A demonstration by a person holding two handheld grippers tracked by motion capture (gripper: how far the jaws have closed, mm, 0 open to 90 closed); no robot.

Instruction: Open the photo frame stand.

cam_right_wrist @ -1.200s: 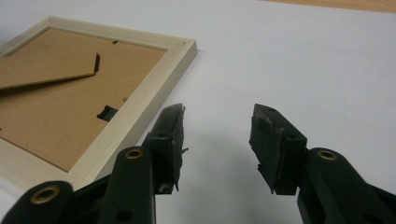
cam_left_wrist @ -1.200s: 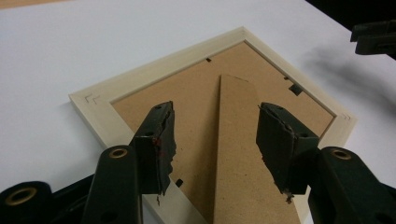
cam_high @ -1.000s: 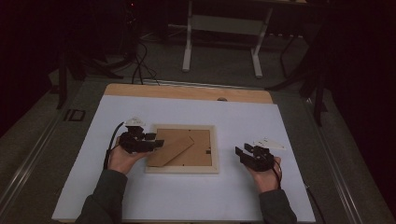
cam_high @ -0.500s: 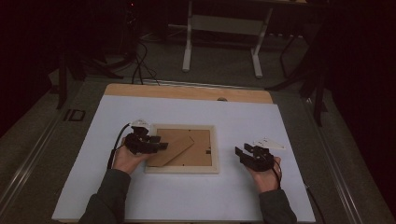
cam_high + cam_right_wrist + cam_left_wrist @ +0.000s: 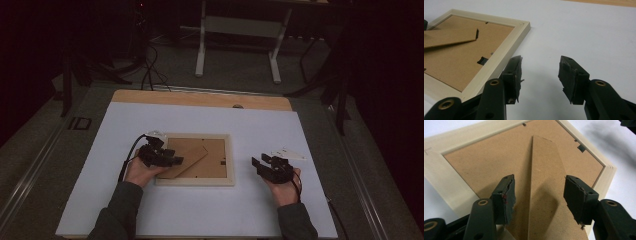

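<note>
A picture frame point(image 5: 195, 160) lies face down at the centre of the white table point(image 5: 200, 215). The left gripper point(image 5: 539, 192) hangs spread over the frame's cardboard stand point(image 5: 544, 195), one jaw on each side. The right gripper point(image 5: 540, 75) rests released, lower right of the frame.

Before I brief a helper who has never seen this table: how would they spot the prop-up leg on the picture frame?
On the white table sheet lies a pale wooden picture frame, face down, brown backing up. The stand leg is the long tapered brown strip lying aslant across the backing, between the open jaws of the left claw; unlike the flat backing, its free end lifts and casts a shadow.
</note>
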